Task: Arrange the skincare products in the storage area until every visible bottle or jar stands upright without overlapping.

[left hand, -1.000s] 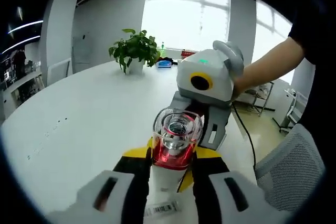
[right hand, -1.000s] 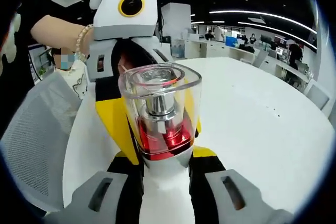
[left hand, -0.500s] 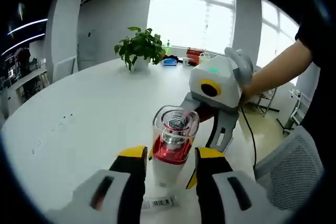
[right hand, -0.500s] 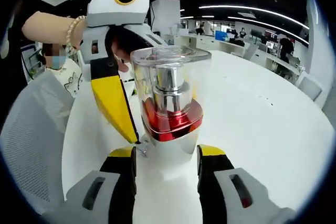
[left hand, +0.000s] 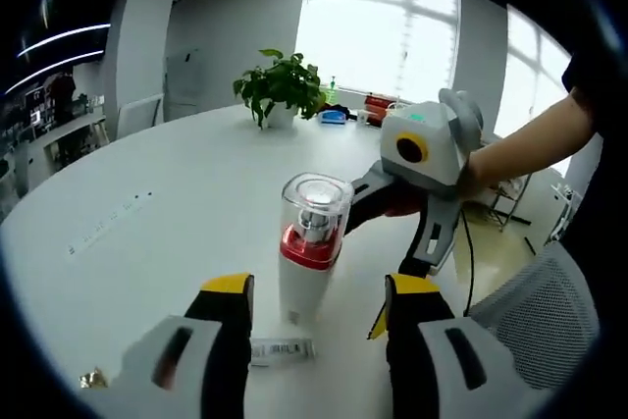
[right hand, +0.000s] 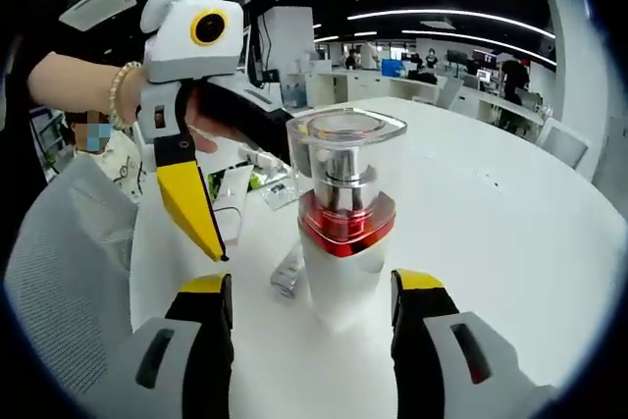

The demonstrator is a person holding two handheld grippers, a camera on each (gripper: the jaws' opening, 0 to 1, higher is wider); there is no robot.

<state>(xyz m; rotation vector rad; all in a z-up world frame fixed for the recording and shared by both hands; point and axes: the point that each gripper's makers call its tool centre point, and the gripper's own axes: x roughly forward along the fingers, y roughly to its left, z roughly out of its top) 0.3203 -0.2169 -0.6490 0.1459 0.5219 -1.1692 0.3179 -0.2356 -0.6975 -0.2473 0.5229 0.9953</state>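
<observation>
Both grippers have backed away from the bottle (left hand: pixel 310 245) since a second ago, when their jaws flanked it closely. Left gripper (left hand: pixel 314 301): jaws spread, holding nothing, bottle standing apart ahead of them. Right gripper (right hand: pixel 310 293): jaws likewise wide, the bottle just beyond and between the tips without contact. Bottle: upright on the white table (left hand: pixel 147 213), clear cap on top, red collar, white body. A small labelled strip (left hand: pixel 281 350) lies flat near its base. Judgement: this bottle appears placed; other items by the table edge, too small to identify, may remain.
</observation>
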